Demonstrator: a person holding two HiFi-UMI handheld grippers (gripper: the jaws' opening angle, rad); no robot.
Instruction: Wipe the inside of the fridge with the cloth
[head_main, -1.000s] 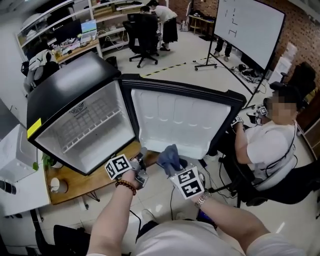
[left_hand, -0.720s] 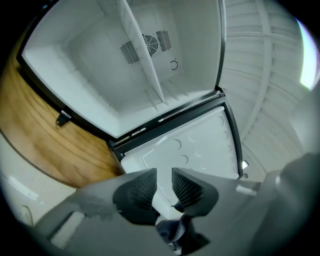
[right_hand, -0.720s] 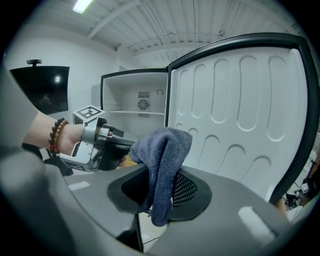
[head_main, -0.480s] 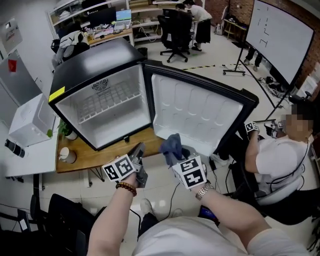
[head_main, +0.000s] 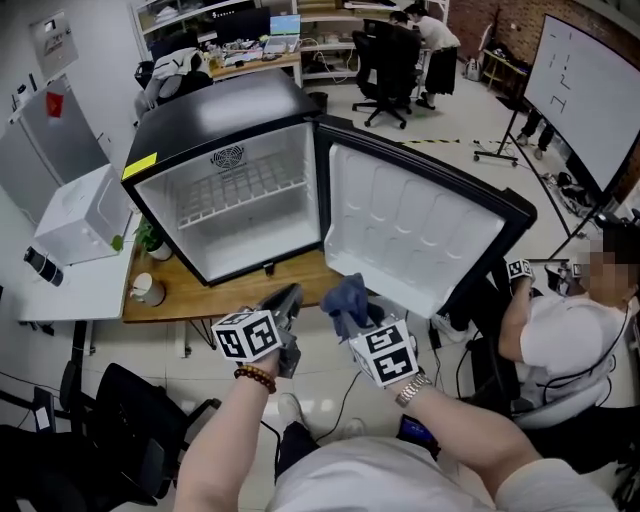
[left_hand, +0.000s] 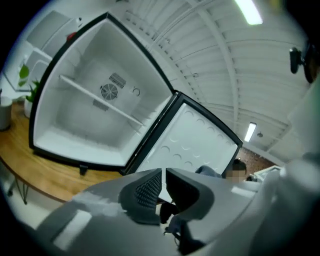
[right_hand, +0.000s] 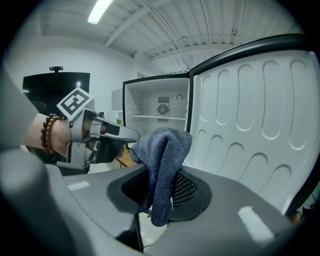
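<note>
A black mini fridge (head_main: 240, 205) stands on a wooden table with its white inside bare and its door (head_main: 410, 240) swung wide to the right. My right gripper (head_main: 350, 312) is shut on a blue-grey cloth (head_main: 346, 296), which bunches above the jaws (right_hand: 162, 152) in front of the door's lower edge. My left gripper (head_main: 288, 300) hovers beside it, to its left and before the table edge. Its jaws have just been closing and now stand shut with nothing between them (left_hand: 163, 182). The fridge's wire shelf (left_hand: 100, 102) and rear vent show in the left gripper view.
The wooden table (head_main: 190, 300) carries a cup (head_main: 148, 290) and a small plant. A white box (head_main: 85, 225) sits on a desk at left. A seated person (head_main: 565, 335) is close at right. A dark chair (head_main: 140, 435) stands at lower left, a whiteboard (head_main: 590, 80) behind.
The left gripper has risen, rolled and shut its jaws. The head view has swung left, so the fridge now sits nearer the middle. The right gripper still holds the cloth.
</note>
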